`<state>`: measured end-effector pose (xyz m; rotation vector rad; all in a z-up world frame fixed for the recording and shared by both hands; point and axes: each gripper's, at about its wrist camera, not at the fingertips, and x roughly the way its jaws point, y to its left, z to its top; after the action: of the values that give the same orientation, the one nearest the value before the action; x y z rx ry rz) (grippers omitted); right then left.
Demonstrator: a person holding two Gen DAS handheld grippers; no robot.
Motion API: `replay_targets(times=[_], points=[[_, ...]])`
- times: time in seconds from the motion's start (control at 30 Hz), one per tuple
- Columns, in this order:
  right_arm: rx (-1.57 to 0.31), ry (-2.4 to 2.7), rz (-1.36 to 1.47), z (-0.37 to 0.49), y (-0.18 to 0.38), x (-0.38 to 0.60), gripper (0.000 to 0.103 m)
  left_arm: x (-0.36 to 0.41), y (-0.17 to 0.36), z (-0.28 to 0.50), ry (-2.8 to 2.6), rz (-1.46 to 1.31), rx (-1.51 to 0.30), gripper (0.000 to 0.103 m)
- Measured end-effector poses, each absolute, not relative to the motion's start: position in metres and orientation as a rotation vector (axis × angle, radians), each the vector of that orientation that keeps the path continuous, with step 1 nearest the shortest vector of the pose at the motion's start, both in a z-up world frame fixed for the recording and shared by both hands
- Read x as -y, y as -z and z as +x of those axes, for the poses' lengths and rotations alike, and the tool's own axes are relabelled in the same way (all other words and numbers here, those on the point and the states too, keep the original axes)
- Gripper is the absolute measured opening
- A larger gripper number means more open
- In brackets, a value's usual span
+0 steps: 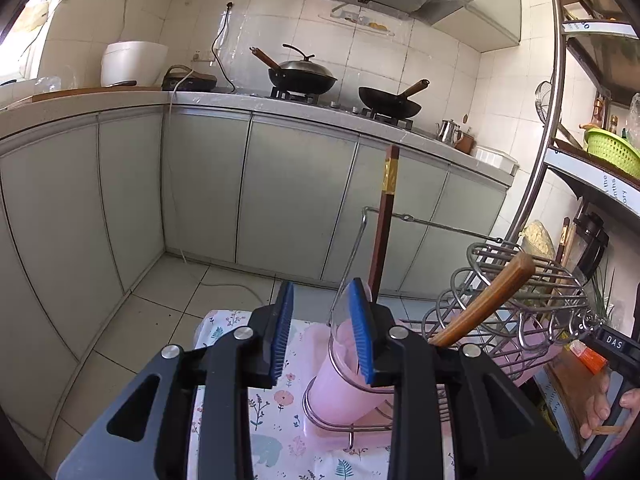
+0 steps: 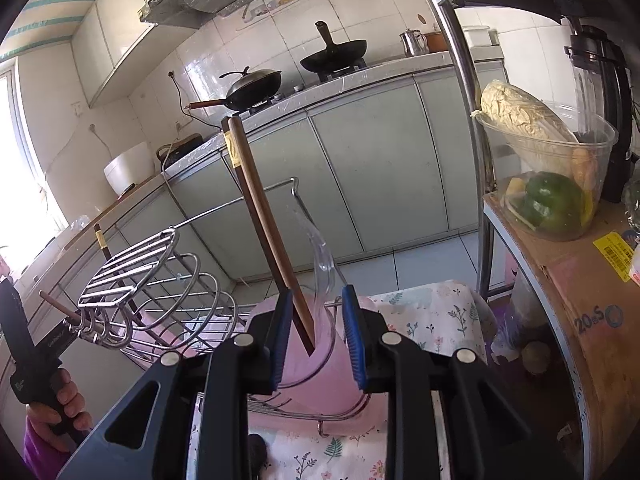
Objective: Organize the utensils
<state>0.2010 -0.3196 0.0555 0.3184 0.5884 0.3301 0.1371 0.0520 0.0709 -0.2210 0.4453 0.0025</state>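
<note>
Chopsticks [image 2: 276,248] lower ends hidden inside pink cup [image 2: 320,376].

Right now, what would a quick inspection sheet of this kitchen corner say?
Surface: floral tablecloth under a wire rack.
Job's things: dark chopsticks stand tilted in the pink cup; wooden-handled utensil lies in the rack.
Clutter: bowl of vegetables, cardboard box.
Grippers: left gripper open, nothing between its pads; right gripper open around the chopsticks, not pressing.
Cables: white cord hangs down the cabinets to the floor.
Surroundings: two woks on the stove, rice cooker.
</note>
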Motion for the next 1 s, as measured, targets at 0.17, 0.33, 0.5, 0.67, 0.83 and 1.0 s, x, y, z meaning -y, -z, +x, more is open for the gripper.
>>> replay_targets(times=[0.17,0.33,0.5,0.67,0.83,1.0], points=[[-0.585,-0.322,0.326,0.196,-0.054,0.323,0.025,-0.051,-0.066,0.124,0.028,-0.185,-0.446,0.029],[-0.581,-0.320,0.332,0.194,-0.054,0.325,0.025,-0.054,-0.055,0.109,0.019,-0.170,-0.450,0.029],[-0.581,-0.322,0.321,0.192,-0.054,0.323,0.025,-0.051,-0.052,0.094,0.069,-0.155,-0.444,0.029],[-0.586,-0.323,0.312,0.190,-0.051,0.319,0.025,-0.039,-0.062,0.089,0.112,-0.139,-0.385,0.029],[-0.573,-0.328,0.297,0.184,-0.053,0.315,0.025,-0.032,-0.071,0.101,0.114,-0.141,-0.360,0.029],[-0.561,-0.336,0.301,0.179,-0.054,0.318,0.025,-0.025,-0.072,0.098,0.131,-0.121,-0.339,0.029]])
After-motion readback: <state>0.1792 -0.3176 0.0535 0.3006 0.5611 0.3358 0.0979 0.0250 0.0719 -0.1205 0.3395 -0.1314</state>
